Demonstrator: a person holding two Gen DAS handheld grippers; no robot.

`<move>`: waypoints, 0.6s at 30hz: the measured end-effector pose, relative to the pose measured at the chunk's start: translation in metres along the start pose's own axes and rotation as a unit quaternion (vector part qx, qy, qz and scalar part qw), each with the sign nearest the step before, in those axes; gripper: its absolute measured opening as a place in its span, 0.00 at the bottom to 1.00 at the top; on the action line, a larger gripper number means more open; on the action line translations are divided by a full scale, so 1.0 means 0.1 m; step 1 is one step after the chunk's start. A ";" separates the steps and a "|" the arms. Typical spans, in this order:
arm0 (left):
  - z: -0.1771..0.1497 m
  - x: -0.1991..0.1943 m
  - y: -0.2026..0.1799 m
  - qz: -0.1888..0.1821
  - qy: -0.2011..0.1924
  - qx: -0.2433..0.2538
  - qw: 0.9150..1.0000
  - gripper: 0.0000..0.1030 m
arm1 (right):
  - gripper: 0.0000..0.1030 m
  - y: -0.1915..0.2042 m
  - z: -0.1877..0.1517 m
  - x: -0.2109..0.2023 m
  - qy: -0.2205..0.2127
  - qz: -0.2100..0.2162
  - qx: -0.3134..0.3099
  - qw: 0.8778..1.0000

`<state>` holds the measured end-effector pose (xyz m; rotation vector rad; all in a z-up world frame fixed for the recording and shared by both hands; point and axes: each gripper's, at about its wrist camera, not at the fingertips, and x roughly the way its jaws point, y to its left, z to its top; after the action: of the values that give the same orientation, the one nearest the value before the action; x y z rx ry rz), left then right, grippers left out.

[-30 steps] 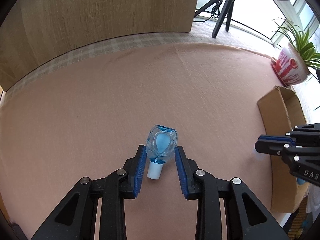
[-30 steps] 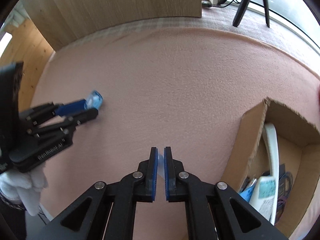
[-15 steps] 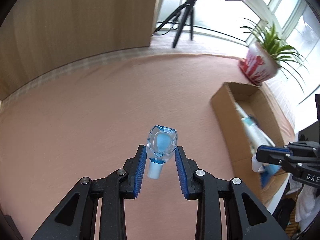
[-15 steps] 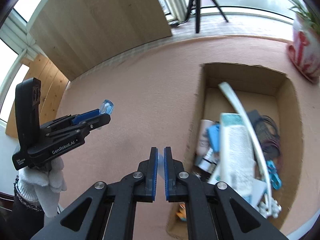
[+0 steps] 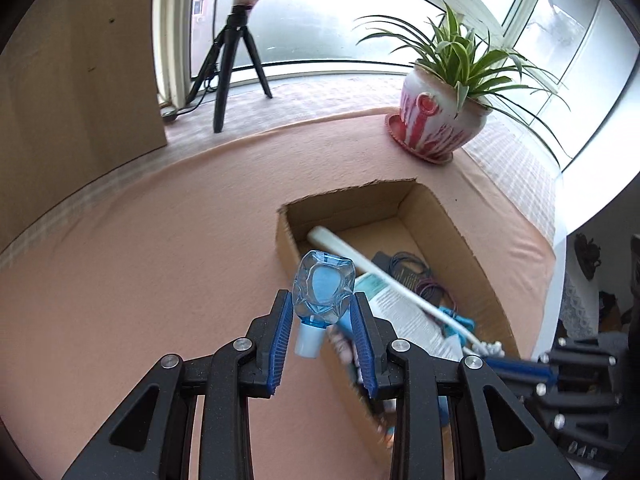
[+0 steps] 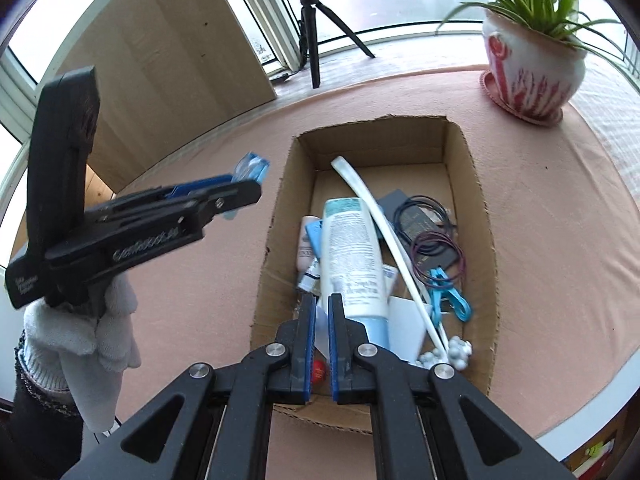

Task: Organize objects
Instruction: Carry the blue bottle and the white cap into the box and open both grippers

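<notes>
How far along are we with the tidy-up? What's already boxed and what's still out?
Mostly done: the cardboard box already holds a white lotion tube, hair ties, a blue clip and other small items. In hand: the left hand-held gripper grips a blue glass bottle beside the box; the right hand-held gripper pinches something thin and pale above it. Left: release both into the box. No other loose items show on the pink cloth.

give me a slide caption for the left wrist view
Left hand-held gripper clamps a small blue glass bottle above the pink cloth, beside a cardboard box of assorted items.
</notes>
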<state>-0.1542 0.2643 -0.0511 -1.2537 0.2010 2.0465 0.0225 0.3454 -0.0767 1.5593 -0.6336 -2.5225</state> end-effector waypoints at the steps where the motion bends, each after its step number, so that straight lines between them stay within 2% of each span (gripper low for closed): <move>1: 0.03 0.05 -0.04 0.002 0.001 0.002 1.000 0.31 | 0.05 -0.02 -0.02 -0.01 0.000 0.002 0.003 1.000; 9: 0.19 0.28 -0.22 0.011 0.007 0.002 1.000 0.32 | 0.07 -0.14 -0.07 -0.07 -0.005 0.006 0.008 1.000; 11: 0.20 0.29 -0.23 0.013 0.005 -0.001 1.000 0.36 | 0.14 -0.15 -0.08 -0.10 -0.012 0.006 0.006 1.000; 12: 0.21 0.28 -0.23 0.013 0.006 -0.003 1.000 0.45 | 0.17 -0.15 -0.08 -0.12 -0.016 0.004 0.007 1.000; 13: 0.21 0.27 -0.23 0.011 0.004 -0.007 1.000 0.49 | 0.20 -0.16 -0.07 -0.12 -0.015 0.006 0.009 1.000; 15: 0.21 0.24 -0.22 0.014 0.000 -0.010 1.000 0.51 | 0.34 -0.18 -0.07 -0.14 -0.020 0.008 0.016 1.000; 18: 0.18 0.19 -0.15 0.019 0.000 -0.018 1.000 0.51 | 0.35 -0.17 -0.06 -0.16 -0.028 0.008 0.021 0.999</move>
<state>-0.1627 0.2932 -0.0544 -1.2807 0.1891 2.0905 0.0376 0.3643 -0.0724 1.4952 -0.7066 -2.5643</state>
